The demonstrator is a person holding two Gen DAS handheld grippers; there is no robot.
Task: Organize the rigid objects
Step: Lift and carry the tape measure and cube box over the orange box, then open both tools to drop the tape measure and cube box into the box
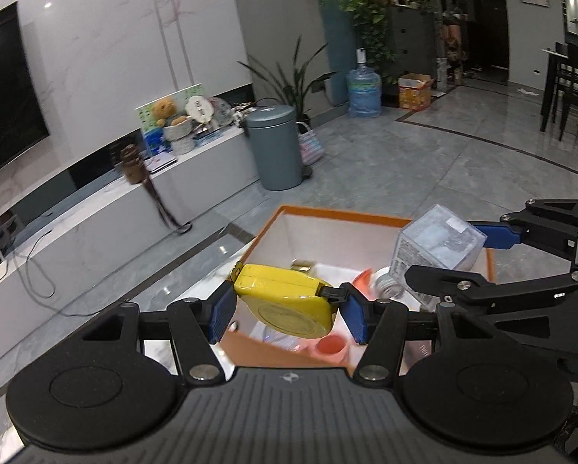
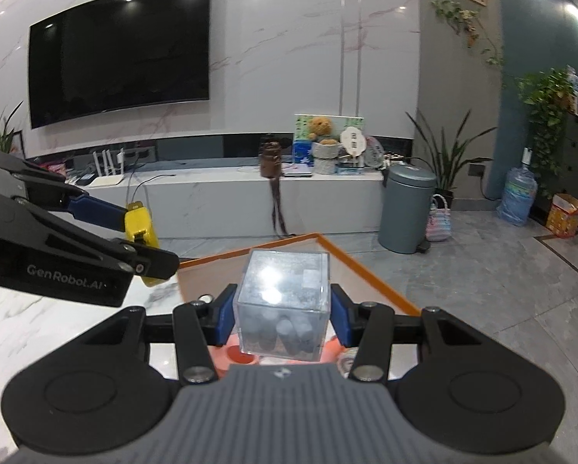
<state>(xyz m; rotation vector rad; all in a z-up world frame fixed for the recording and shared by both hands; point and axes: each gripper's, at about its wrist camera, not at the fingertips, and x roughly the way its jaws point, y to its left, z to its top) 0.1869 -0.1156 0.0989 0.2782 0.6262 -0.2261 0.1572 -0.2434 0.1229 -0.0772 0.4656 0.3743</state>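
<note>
A: What does the left gripper (image 1: 287, 311) have?

B: A yellow tape measure (image 1: 289, 299), pinched between the blue pads, one pad on each end of its case. It hangs over the near edge of the orange-rimmed box (image 1: 366, 218)

A: And the right gripper (image 2: 283, 315)?

B: Its pads press both side faces of a clear plastic cube box (image 2: 285, 294) with dark pieces inside. The cube sits above the open box too, near the right-hand rim (image 2: 370, 272) in the right wrist view

A: How close are the two grippers?

B: Near, but apart. In the left wrist view the cube (image 1: 437, 245) is up and to the right of the tape measure, with a gap between them

A: Any room inside the box?

B: The far half of the white floor (image 1: 327, 239) is bare. The near part holds an orange cup (image 1: 331, 346) and other blurred items

A: Around the box?

B: Marble tabletop (image 2: 76, 321) lies open to the left; to the right the rim runs close to the table edge, with grey floor tiles (image 1: 424, 154) beyond
</note>
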